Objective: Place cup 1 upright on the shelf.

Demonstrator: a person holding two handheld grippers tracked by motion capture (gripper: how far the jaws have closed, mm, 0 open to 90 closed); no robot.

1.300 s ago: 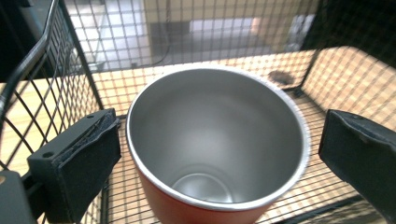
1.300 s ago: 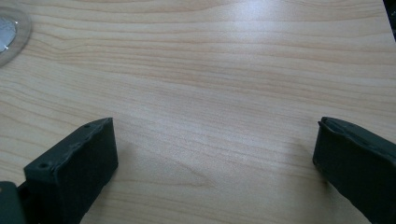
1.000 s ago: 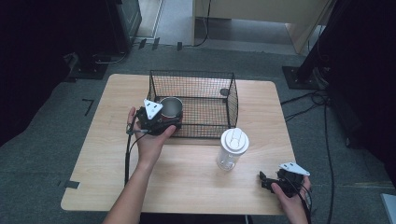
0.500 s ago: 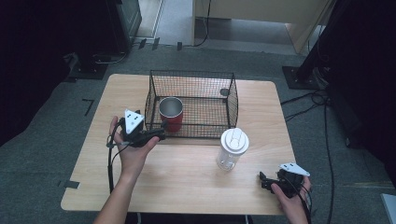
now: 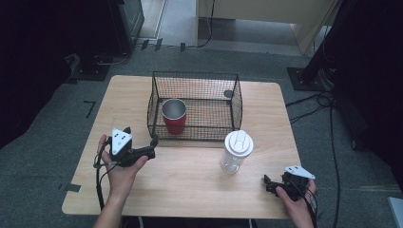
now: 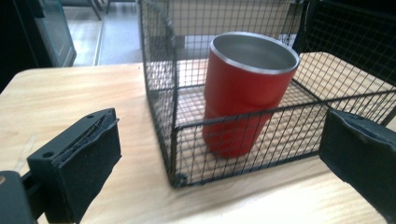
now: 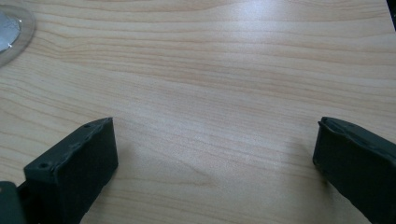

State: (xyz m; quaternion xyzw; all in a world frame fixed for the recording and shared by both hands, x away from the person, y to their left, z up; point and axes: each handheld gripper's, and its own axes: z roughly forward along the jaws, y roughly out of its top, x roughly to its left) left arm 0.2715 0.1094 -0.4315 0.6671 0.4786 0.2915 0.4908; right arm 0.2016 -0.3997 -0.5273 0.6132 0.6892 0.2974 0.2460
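A red metal cup stands upright inside a black wire basket, in its front left corner. My left gripper is held just outside that corner, open and empty. In the left gripper view its jaws stand wide apart, framing the cup behind the basket mesh. Near the table's front right edge my right gripper is low over the wood. Its jaws are open with bare table between them.
A clear bottle with a white lid stands in front of the basket's right corner, between the two grippers; its base edges into the right gripper view. A small dark object lies in the basket's far right corner.
My left gripper has drawn back from the cup, out of the basket toward the front left. The cup stays standing in the basket. The right gripper has not moved.
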